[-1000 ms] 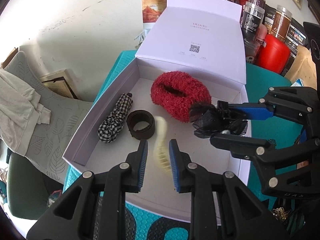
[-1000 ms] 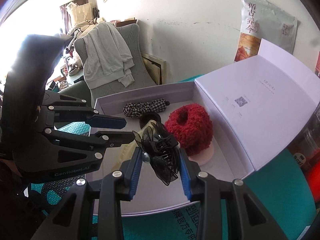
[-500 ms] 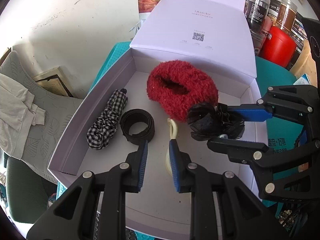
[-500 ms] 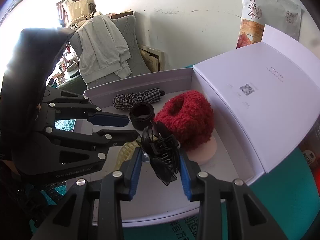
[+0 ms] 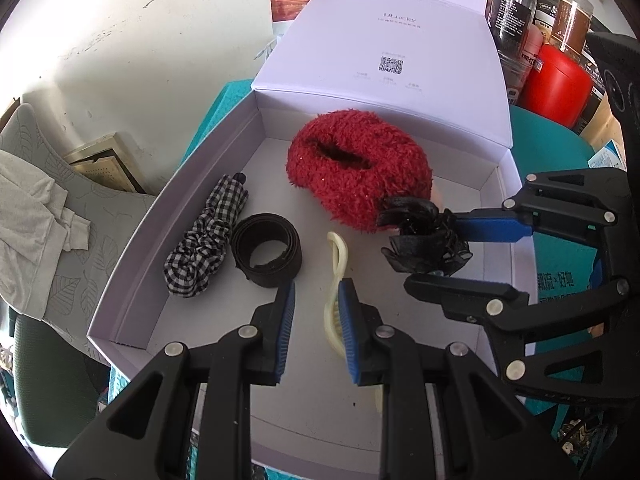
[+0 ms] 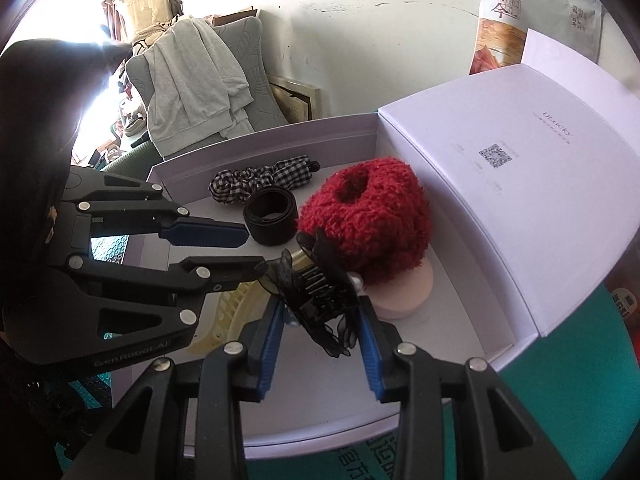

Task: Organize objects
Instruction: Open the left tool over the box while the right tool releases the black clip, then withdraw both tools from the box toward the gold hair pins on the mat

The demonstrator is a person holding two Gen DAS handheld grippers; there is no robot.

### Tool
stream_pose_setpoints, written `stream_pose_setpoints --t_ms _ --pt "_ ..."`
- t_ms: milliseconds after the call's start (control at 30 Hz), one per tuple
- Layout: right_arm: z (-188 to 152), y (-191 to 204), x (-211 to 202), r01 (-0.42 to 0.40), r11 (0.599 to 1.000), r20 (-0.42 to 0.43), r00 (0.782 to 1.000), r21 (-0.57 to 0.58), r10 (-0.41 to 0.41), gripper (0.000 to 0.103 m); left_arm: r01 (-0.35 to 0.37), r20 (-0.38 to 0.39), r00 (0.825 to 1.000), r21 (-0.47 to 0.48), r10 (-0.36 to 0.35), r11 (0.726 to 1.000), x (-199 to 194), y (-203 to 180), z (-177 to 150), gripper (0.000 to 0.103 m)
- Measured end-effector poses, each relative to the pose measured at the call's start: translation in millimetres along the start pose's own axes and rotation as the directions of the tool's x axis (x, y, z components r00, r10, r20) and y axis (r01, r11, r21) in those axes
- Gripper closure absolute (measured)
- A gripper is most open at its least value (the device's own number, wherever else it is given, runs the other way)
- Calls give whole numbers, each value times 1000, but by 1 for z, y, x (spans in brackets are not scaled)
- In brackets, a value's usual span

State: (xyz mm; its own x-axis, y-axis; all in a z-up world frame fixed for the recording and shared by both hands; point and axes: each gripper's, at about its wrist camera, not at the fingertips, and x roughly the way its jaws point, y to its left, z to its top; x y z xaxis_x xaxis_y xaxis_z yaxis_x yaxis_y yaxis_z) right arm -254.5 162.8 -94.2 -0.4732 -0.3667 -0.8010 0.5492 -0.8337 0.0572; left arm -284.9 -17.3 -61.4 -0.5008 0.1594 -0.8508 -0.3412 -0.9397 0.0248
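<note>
Inside the box [image 5: 132, 264], beside the red scrunchie [image 5: 360, 172], our left gripper [image 5: 316, 312] jaws stand apart by the cream clip [image 5: 336, 280]; right gripper [image 6: 320, 332] clamps the black clip [image 6: 316, 288], unplaced.

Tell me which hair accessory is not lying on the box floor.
The black lace hair clip: it is clamped in the right claw, while the scrunchies, band and cream comb lie in the box.

Box [image 5: 132, 264]: matt white card, smooth. Red scrunchie [image 5: 360, 172]: fuzzy pile cloth. Checked scrunchie [image 5: 208, 236]: woven cloth. Black band [image 5: 266, 254]: matt fabric. Cream clip [image 5: 336, 256]: smooth glossy plastic. Black clip [image 6: 320, 292]: plastic teeth, sheer gauze trim. Fingers [image 5: 286, 320]: ribbed blue pads, matt black plastic.
</note>
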Motion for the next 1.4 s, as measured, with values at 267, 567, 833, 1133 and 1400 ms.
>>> stream_pose_setpoints --t_ms 267,567,833,1133,1400 --pt "1 -1 -17 7 1000 22 1000 12 -7 56 -29 31 999 -38 30 999 -29 2 1 72" --pt "-1 3 -46 12 1000 56 998 9 -12 53 -55 51 997 -118 62 991 -66 11 -11 66" --pt "3 21 -77 42 999 104 994 -11 -41 46 -87 92 990 -159 103 983 -115 8 -24 56" --pt "-3 37 -116 71 997 155 986 -22 -67 45 -111 121 984 -162 132 980 -166 -6 -41 48" --pt "-16 50 -154 87 996 202 976 -25 -80 45 -109 164 977 -160 135 981 -203 -24 -56 43"
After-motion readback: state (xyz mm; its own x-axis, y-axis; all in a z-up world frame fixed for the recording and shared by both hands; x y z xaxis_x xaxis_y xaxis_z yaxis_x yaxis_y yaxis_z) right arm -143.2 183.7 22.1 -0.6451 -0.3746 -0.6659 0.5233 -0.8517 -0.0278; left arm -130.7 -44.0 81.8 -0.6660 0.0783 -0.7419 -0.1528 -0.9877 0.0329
